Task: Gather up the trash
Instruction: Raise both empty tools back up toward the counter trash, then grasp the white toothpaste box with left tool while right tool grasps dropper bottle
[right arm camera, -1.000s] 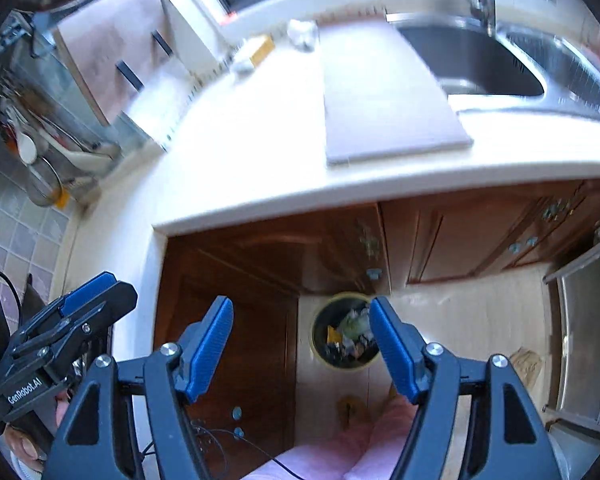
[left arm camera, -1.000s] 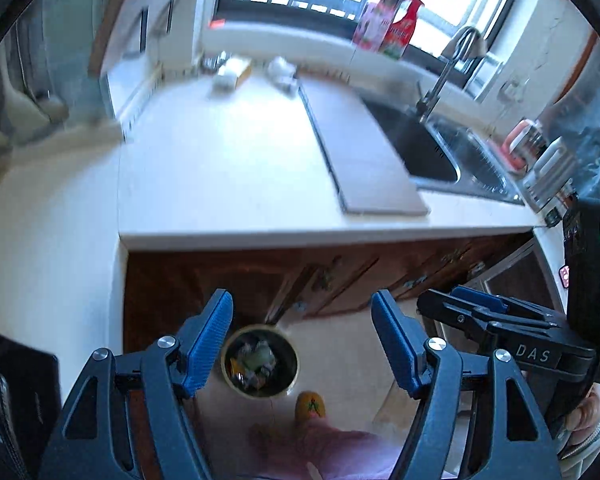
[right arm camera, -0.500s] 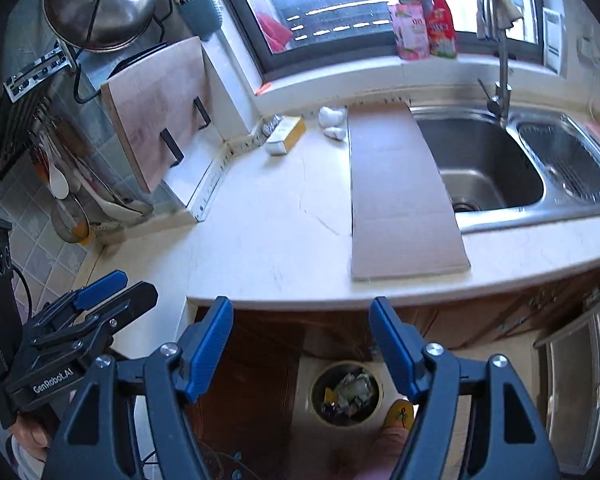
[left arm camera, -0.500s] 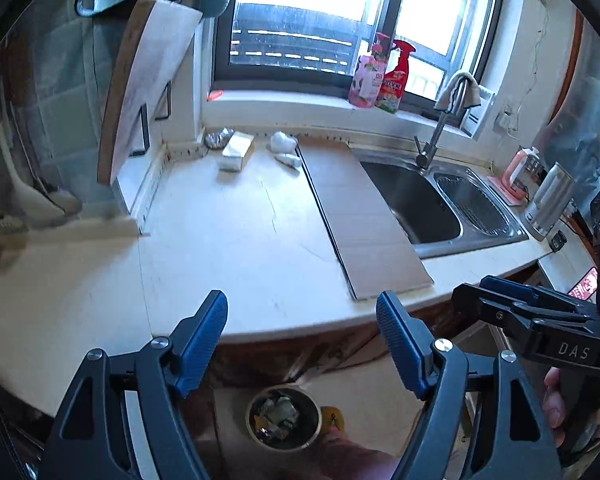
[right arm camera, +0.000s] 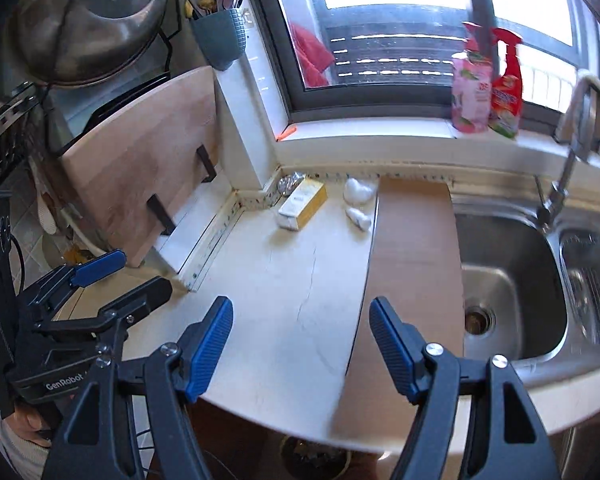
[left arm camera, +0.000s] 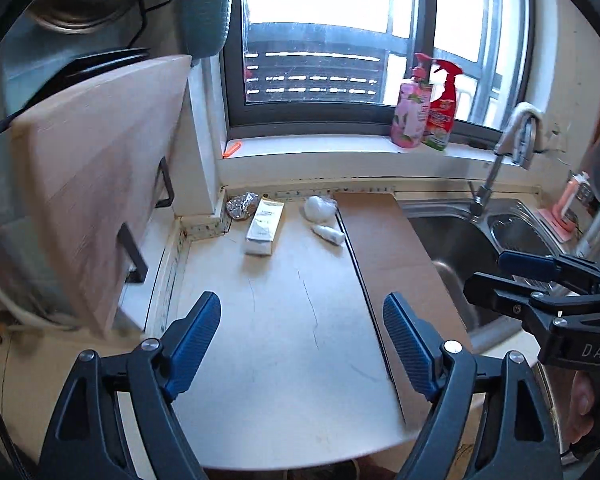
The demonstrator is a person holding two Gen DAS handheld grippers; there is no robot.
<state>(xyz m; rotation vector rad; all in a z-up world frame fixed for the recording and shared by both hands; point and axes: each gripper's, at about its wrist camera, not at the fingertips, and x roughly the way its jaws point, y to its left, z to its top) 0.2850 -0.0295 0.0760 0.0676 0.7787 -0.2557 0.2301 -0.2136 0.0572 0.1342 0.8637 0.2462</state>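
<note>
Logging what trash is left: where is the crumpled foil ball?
The crumpled foil ball sits at the back of the counter in the corner below the window, touching the left side of the white carton; both views show it.

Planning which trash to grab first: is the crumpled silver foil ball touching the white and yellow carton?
Cannot tell. In both wrist views the foil ball sits right against the carton, without a plain gap or contact.

Both grippers: raised from trash bin (right arm camera: 314, 456) level to above countertop (left arm camera: 284, 320); left gripper (left arm camera: 302, 338) jaws just widening, empty
</note>
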